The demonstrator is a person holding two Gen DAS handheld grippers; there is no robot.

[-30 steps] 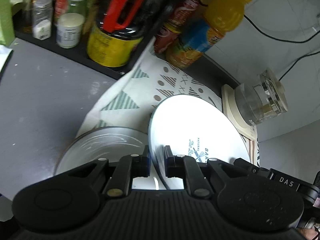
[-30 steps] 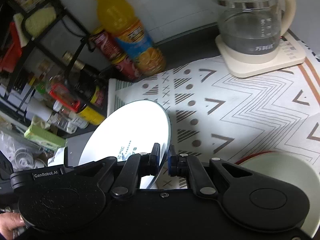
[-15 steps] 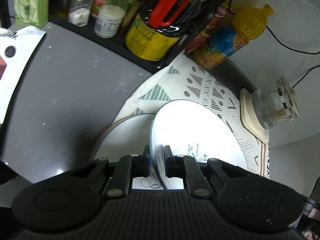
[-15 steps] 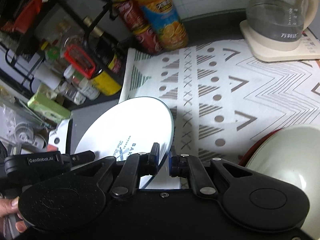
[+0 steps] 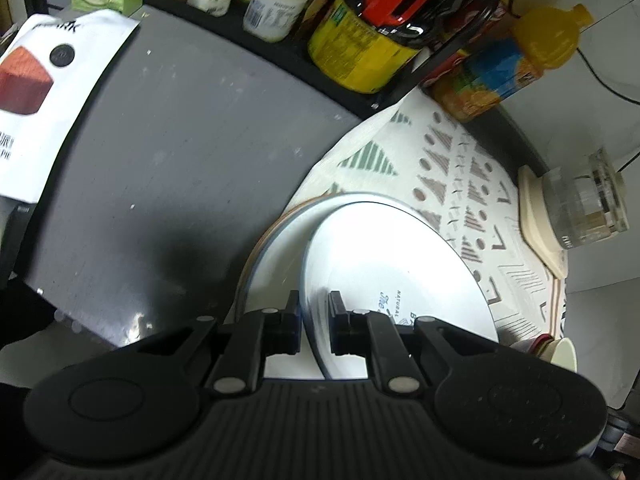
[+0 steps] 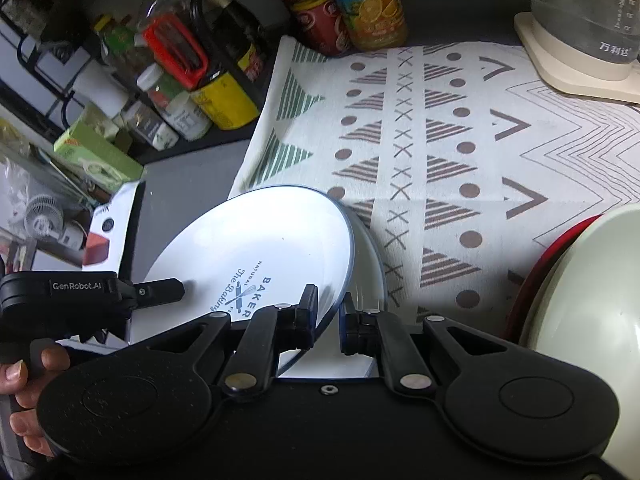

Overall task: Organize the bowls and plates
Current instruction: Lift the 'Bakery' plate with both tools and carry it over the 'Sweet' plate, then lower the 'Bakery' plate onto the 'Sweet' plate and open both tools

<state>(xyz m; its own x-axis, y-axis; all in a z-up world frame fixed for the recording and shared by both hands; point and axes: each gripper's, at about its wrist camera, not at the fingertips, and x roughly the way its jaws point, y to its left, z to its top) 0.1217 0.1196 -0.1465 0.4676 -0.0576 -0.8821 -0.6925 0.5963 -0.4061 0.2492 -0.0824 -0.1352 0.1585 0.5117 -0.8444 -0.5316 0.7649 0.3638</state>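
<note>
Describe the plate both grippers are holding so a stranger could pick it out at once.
Start at the patterned cloth that lies in front of the glass kettle. At its near left corner the white plate hangs tilted over a larger plate. Only it bears the blue BAKER print and is pinched at its rim by both grippers.

A white cloth with grey and green triangles covers the grey counter. On it stands a glass kettle on a cream base; an orange juice bottle stands beside the black condiment rack.
</note>
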